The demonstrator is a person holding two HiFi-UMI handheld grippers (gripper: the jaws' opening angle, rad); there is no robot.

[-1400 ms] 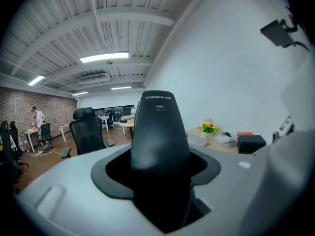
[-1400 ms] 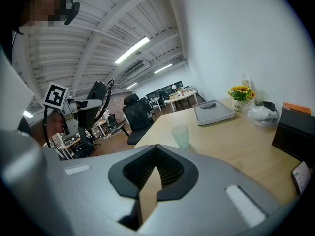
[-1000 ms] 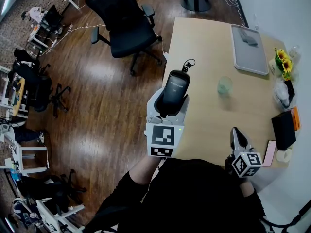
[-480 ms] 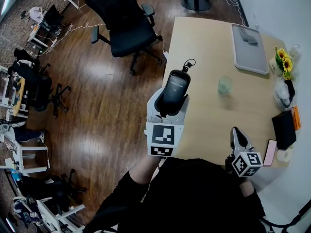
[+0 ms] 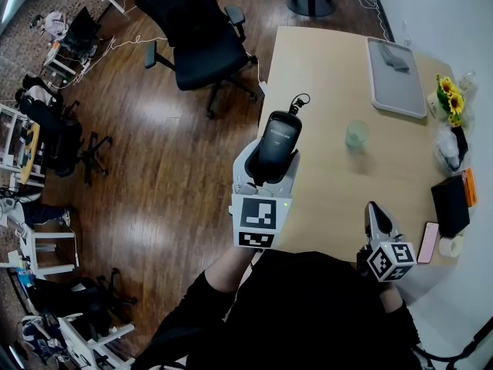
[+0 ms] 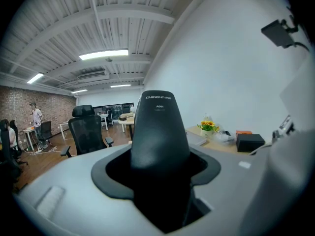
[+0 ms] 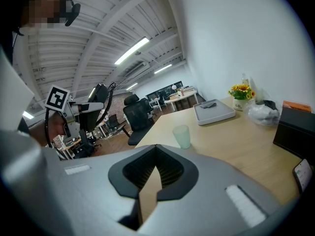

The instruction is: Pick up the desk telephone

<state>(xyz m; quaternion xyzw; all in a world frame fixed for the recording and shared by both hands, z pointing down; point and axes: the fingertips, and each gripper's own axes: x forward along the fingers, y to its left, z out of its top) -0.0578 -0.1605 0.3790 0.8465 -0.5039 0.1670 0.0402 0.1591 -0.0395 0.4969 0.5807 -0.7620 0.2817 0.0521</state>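
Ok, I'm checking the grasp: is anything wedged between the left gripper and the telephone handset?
Nothing visible is. The left gripper is shut directly on the black handset, which stands upright between its fingers, held clear of the table. The cup sits apart on the table, off to the right.

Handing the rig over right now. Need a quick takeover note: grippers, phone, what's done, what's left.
Left gripper: shut on the telephone handset, held up over the left edge of the table.
Right gripper: shut, empty, low by the table's near edge.
Done: handset grasped and lifted.
Left: probably nothing of the pick-up itself; hold the grip firm. No phone base is in view.
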